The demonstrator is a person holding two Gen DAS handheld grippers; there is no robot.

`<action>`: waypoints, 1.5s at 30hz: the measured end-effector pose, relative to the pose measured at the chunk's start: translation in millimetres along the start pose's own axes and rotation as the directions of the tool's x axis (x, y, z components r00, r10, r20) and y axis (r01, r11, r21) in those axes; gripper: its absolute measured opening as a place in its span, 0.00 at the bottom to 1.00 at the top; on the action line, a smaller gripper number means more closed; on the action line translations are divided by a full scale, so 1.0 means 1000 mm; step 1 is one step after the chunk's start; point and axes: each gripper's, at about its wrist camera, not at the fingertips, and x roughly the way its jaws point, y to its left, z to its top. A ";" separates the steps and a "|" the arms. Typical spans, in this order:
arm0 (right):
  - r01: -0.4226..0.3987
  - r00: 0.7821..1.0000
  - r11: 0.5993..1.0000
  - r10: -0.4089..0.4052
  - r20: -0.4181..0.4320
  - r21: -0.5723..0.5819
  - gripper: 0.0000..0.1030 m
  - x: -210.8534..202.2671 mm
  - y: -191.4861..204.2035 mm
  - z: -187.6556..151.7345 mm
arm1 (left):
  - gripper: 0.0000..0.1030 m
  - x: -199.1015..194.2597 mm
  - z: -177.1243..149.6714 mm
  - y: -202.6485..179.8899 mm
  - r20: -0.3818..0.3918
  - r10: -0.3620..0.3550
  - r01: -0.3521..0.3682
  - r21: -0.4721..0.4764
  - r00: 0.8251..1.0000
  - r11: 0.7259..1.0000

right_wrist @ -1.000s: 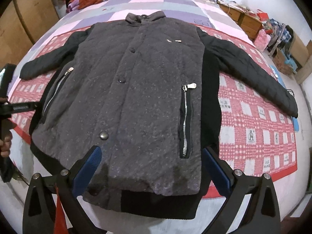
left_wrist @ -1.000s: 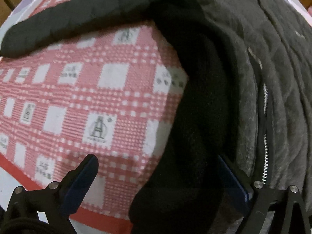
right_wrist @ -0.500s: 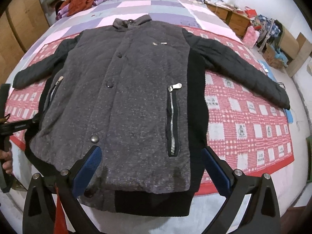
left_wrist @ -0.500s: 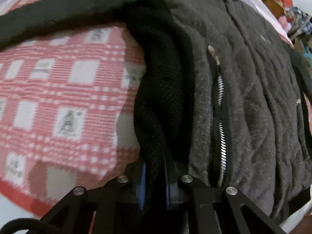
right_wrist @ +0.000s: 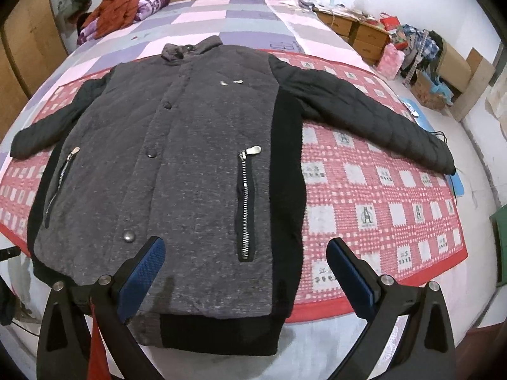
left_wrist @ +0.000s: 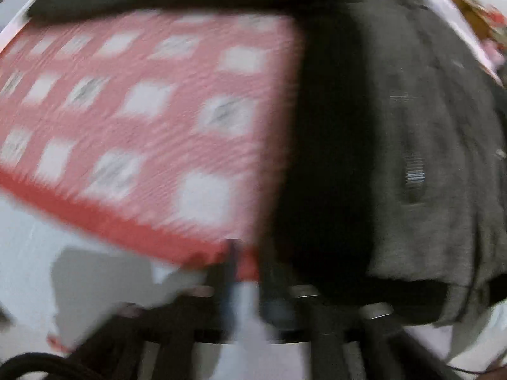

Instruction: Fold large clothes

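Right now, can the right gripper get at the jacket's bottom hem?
Probably yes. The right gripper hangs open just above the jacket, with the hem lying flat and bare on the bed below its fingers. Nothing lies in between.

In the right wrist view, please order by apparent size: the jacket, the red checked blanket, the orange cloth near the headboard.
1. jacket, though being nearest the camera enlarges it
2. red checked blanket, partly hidden under the jacket
3. orange cloth, far from the camera
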 end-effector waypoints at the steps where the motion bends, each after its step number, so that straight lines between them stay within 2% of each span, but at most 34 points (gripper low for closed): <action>1: -0.002 1.000 1.000 0.002 0.000 0.009 1.00 0.001 -0.003 0.000 | 0.67 0.000 0.005 -0.012 0.020 -0.007 0.006 0.046 1.000 0.999; 2: -0.003 1.000 1.000 0.003 -0.004 0.015 1.00 0.001 -0.004 0.000 | 0.79 0.001 0.010 -0.026 0.045 -0.009 0.005 0.089 0.999 0.996; 3: -0.006 1.000 1.000 0.006 -0.008 0.022 1.00 0.002 -0.005 0.000 | 0.80 0.003 0.017 -0.036 0.065 -0.016 0.008 0.125 0.998 0.992; 5: -0.009 1.000 1.000 0.009 -0.010 0.023 1.00 0.002 -0.006 0.002 | 0.81 0.012 0.024 -0.042 0.048 -0.026 0.018 0.145 0.999 0.989; 8: -0.012 1.000 1.000 0.012 0.003 0.002 1.00 0.002 -0.004 0.004 | 0.82 0.029 0.033 -0.032 0.031 -0.001 -0.002 0.096 1.000 0.995; 9: -0.013 1.000 1.000 0.013 0.006 -0.006 1.00 0.002 -0.003 0.004 | 0.85 0.039 0.035 -0.028 0.012 0.004 -0.005 0.075 1.000 0.997; 12: 0.001 1.000 1.000 -0.001 0.021 -0.015 1.00 0.004 -0.005 0.003 | 0.86 0.065 0.038 -0.027 -0.068 -0.024 0.028 0.049 0.997 0.998; 13: 0.007 1.000 1.000 -0.006 0.023 -0.007 1.00 0.006 -0.009 0.003 | 0.83 0.069 0.039 -0.028 -0.073 -0.032 0.036 0.050 0.997 0.998; 15: 0.023 1.000 0.999 -0.023 0.016 0.037 1.00 0.012 -0.025 0.004 | 0.45 0.073 0.039 -0.033 -0.093 -0.096 0.101 0.053 0.991 0.993; 17: 0.057 0.998 0.995 -0.058 0.009 0.084 1.00 0.021 -0.046 0.005 | 0.31 0.071 0.039 -0.039 -0.088 -0.100 0.107 0.072 0.991 0.992; 19: 0.068 0.998 0.986 -0.066 -0.023 0.154 1.00 0.034 -0.071 0.004 | 0.26 0.067 0.039 -0.039 -0.078 -0.103 0.108 0.066 0.992 0.992; 22: -0.007 0.996 0.972 0.028 -0.085 0.233 1.00 0.057 -0.095 0.000 | 0.23 0.059 0.036 -0.029 -0.069 -0.133 0.135 0.020 0.989 0.991; 24: -0.099 0.982 0.962 0.136 -0.132 0.255 1.00 0.074 -0.096 -0.007 | 0.22 0.053 0.031 -0.031 -0.064 -0.134 0.136 0.015 0.989 0.991; 28: -0.169 0.958 0.962 0.212 -0.195 0.213 0.99 0.095 -0.078 -0.020 | 0.21 0.050 0.031 -0.032 -0.072 -0.115 0.118 0.049 0.991 0.992; 29: -0.170 0.953 0.965 0.212 -0.216 0.201 0.95 0.100 -0.072 -0.023 | 0.21 0.050 0.031 -0.033 -0.075 -0.110 0.114 0.056 0.991 0.992; 30: -0.194 0.941 0.961 0.239 -0.239 0.195 0.71 0.108 -0.065 -0.027 | 0.21 0.052 0.033 -0.036 -0.075 -0.106 0.110 0.060 0.992 0.992; 31: -0.251 0.922 0.946 0.299 -0.247 0.207 0.54 0.113 -0.058 -0.030 | 0.20 0.054 0.037 -0.040 -0.074 -0.102 0.107 0.064 0.992 0.992; 33: -0.261 0.929 0.944 0.302 -0.215 0.201 0.30 0.109 -0.053 -0.029 | 0.18 0.050 0.037 -0.039 -0.067 -0.107 0.111 0.059 0.992 0.992; 37: -0.287 0.932 0.927 0.328 -0.152 0.242 0.21 0.087 -0.064 -0.026 | 0.14 0.027 0.036 -0.032 -0.032 -0.134 0.135 0.053 0.991 0.989; 43: -0.326 0.943 0.934 0.332 -0.021 0.147 0.09 0.004 -0.073 -0.006 | 0.12 -0.026 0.030 -0.026 0.031 -0.174 0.172 0.056 0.984 0.983; 45: -0.305 0.952 0.945 0.307 -0.001 0.116 0.00 -0.017 -0.080 -0.005 | 0.11 -0.027 0.026 -0.022 0.025 -0.173 0.172 0.045 0.985 0.984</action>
